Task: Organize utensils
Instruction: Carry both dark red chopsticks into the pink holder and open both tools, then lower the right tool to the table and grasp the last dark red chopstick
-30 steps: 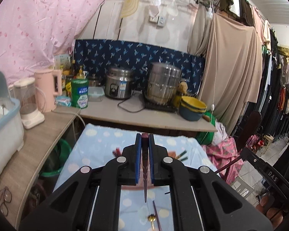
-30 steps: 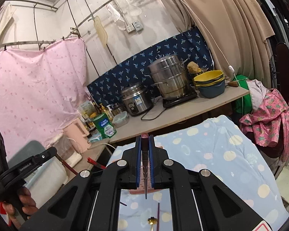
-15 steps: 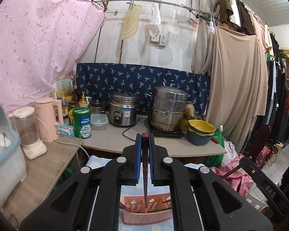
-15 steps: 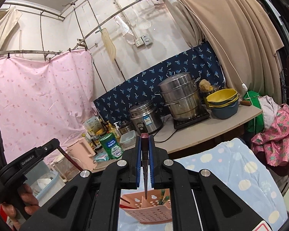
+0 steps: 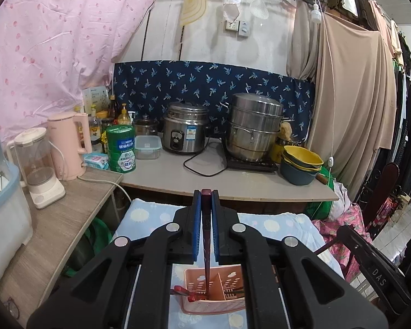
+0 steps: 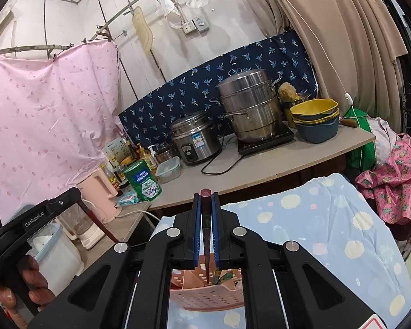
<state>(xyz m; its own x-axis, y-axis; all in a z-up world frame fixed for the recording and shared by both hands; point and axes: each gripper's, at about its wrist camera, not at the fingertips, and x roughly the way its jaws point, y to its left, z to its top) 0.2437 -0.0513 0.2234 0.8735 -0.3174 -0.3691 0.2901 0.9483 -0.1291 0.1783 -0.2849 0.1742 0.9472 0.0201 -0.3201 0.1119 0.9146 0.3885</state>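
Dark red chopsticks stand clamped in both handheld grippers above a salmon-pink perforated utensil basket on a table covered with a pale blue dotted cloth. The left gripper, blue pads pressed tight, pinches one chopstick upright, its tip reaching down into the basket's left-hand compartment beside a divider, where other red-handled utensils lie slanted. The right gripper likewise grips a second chopstick vertically, its point hanging just over the basket, in which green-handled utensils lean. At lower left of the right wrist view, a hand holds the other gripper's black handle. Behind the table, a grey counter carries a rice cooker, a stacked steel steamer, yellow and blue bowls, a green tin and a pink kettle.
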